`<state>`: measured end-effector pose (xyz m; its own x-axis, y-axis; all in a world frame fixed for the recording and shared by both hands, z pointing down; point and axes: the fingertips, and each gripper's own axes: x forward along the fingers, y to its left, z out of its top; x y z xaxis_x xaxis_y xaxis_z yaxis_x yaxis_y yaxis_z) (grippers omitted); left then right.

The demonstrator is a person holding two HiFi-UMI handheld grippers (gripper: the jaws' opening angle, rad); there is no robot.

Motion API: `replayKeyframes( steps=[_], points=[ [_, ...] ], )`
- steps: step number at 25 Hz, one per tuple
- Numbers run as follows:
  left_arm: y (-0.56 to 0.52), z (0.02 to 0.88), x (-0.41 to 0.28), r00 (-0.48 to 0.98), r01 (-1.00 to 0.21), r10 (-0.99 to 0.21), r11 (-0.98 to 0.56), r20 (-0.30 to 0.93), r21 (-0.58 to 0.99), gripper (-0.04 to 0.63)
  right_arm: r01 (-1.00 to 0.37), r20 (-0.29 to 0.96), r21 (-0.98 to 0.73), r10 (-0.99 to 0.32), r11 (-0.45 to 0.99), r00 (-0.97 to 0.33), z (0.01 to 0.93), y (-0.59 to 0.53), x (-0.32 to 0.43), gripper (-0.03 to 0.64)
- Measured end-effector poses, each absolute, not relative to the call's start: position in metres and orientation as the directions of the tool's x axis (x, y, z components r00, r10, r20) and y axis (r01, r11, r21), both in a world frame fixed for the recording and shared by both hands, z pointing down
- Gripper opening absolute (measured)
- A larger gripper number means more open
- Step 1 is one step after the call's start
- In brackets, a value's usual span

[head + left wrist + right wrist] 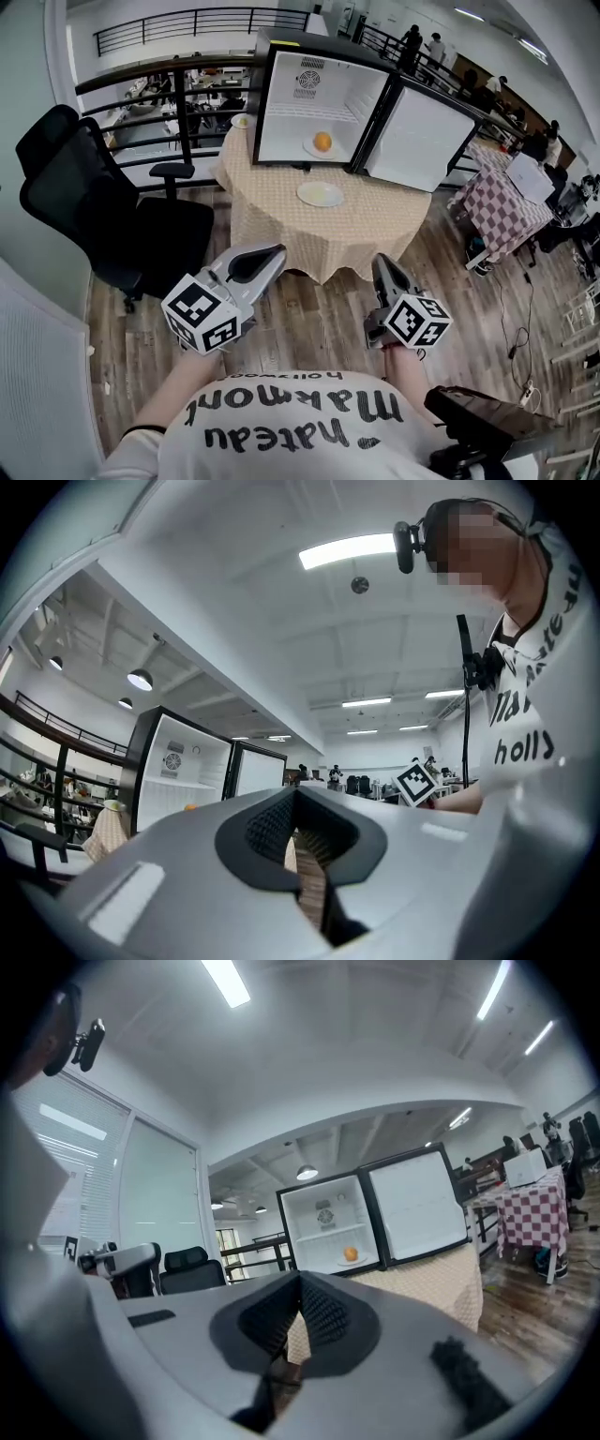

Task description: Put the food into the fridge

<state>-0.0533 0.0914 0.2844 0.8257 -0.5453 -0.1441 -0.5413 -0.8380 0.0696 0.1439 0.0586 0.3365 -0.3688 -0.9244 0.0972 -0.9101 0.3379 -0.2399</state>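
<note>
A small fridge (309, 103) stands on a round table with a beige cloth (328, 234), its door (417, 141) swung open to the right. Inside, an orange (322, 141) rests on a white plate (310, 150); it also shows in the right gripper view (350, 1253). An empty white plate (321, 194) lies on the table in front of the fridge. My left gripper (278, 251) and right gripper (380, 260) hover over the wooden floor, well short of the table. Both are shut with nothing held, jaws meeting at the tips (294, 792) (300, 1279).
A black office chair (84, 187) stands left of the table by a black railing (187, 75). A checkered table (502, 206) sits to the right, with people beyond it. A small dish (242, 120) sits at the table's back left.
</note>
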Motion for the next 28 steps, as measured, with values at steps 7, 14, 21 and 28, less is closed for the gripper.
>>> replayKeyframes(
  steps=[7, 14, 21, 28],
  points=[
    [0.119, 0.285, -0.034, 0.795, -0.578, -0.590, -0.808, -0.145, 0.118, 0.002, -0.880, 0.094, -0.252, -0.895, 0.402, -0.435, 0.328, 0.085, 0.157, 0.015],
    [0.129, 0.291, -0.026, 0.768, -0.604, -0.623, -0.782, -0.148, 0.153, 0.002, -0.874, 0.115, -0.268, -0.887, 0.405, -0.446, 0.337, 0.099, 0.168, 0.015],
    [0.138, 0.288, -0.024, 0.752, -0.621, -0.642, -0.766, -0.150, 0.167, 0.002, -0.860, 0.116, -0.312, -0.882, 0.404, -0.456, 0.341, 0.106, 0.175, 0.015],
    [0.149, 0.293, -0.028, 0.738, -0.637, -0.658, -0.753, -0.149, 0.168, 0.002, -0.850, 0.117, -0.349, -0.881, 0.395, -0.458, 0.350, 0.114, 0.178, 0.015]
  ],
)
